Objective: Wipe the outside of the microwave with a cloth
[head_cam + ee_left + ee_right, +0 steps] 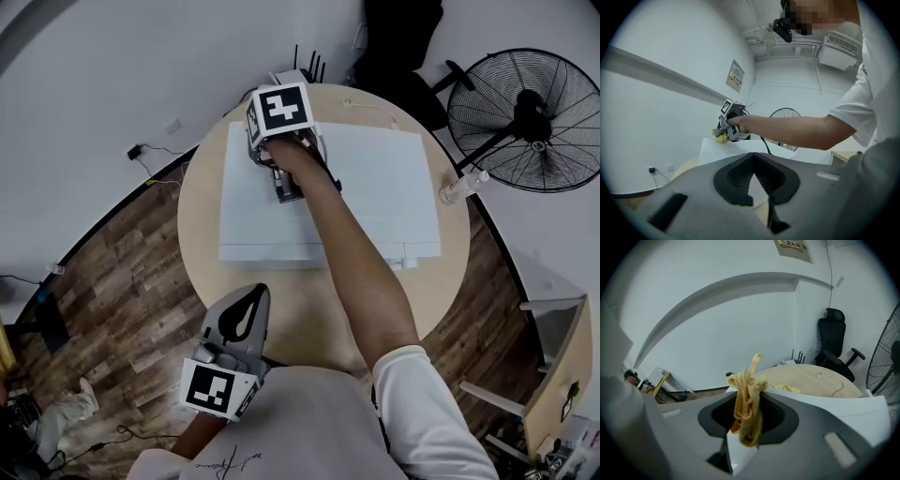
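Resting on round wooden desk (309, 319): white microwave (375, 187), broad top face showing in head view. Over that top, near its far left corner — right hand-held gripper (746, 434). Grips yellow cloth (747, 399) tight; cloth bunched, sticking up between the jaws, down at the microwave's top surface. Low at near desk edge, well apart from microwave — left hand-held gripper (255, 292), jaws closed together, nothing between them. To the right of the desk: standing fan (525, 122). Past far edge: black office chair (834, 345).
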`<state>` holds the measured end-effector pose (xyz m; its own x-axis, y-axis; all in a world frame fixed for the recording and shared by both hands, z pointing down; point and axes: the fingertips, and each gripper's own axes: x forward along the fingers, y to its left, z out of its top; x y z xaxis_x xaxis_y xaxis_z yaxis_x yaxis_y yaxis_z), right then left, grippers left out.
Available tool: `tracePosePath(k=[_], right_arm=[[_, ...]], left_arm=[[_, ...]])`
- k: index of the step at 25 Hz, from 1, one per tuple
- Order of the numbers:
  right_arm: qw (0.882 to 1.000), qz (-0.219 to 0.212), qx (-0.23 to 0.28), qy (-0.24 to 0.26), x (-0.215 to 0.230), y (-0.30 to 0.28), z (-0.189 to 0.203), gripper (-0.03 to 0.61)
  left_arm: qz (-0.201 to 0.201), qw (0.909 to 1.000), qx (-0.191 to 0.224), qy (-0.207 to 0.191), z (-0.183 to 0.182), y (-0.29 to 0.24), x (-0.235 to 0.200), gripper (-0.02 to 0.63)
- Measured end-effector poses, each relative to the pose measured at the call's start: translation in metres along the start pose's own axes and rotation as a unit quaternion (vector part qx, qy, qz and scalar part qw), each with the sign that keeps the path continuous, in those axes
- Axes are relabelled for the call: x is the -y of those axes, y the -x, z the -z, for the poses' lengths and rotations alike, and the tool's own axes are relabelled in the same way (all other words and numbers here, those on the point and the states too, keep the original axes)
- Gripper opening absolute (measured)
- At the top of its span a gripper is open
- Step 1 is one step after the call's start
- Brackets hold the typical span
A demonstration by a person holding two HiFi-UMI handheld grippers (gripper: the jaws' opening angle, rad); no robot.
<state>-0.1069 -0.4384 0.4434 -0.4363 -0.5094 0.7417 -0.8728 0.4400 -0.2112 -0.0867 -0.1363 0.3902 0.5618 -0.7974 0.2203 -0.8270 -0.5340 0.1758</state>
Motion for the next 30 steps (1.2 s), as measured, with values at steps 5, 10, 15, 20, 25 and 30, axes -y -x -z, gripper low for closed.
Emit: tracePosePath(k=[5, 10, 15, 20, 25, 30], right_arm=[[1.000, -0.017, 0.001, 0.009, -0.024, -0.013, -0.007, 0.124], [0.999, -0.037, 0.002, 0.015, -0.044, -0.019, -0.010, 0.124], [0.997, -0.072, 0.003, 0.016, -0.068, -0.025, -0.010, 0.124], [0.990, -0.137, 0.015, -0.024, -0.082, -0.019, -0.012, 0.124], [0.985, -0.164, 0.026, -0.054, -0.069, -0.002, -0.009, 0.126], [0.984, -0.155, 0.043, -0.076, -0.035, 0.023, -0.002, 0.126]], left_arm=[[-0.008, 0.9999, -0.001, 0.008, 0.003, 0.002, -0.006, -0.006], [-0.008, 0.9999, -0.009, 0.004, 0.006, 0.003, -0.008, -0.006], [-0.016, 0.9997, -0.015, 0.013, 0.007, 0.004, -0.012, -0.006], [-0.023, 0.9994, -0.022, 0.011, 0.008, 0.009, -0.011, -0.006], [-0.007, 0.9999, -0.011, 0.011, 0.003, 0.003, 0.004, -0.006], [0.018, 0.9998, -0.007, 0.000, 0.000, -0.005, 0.030, -0.006]])
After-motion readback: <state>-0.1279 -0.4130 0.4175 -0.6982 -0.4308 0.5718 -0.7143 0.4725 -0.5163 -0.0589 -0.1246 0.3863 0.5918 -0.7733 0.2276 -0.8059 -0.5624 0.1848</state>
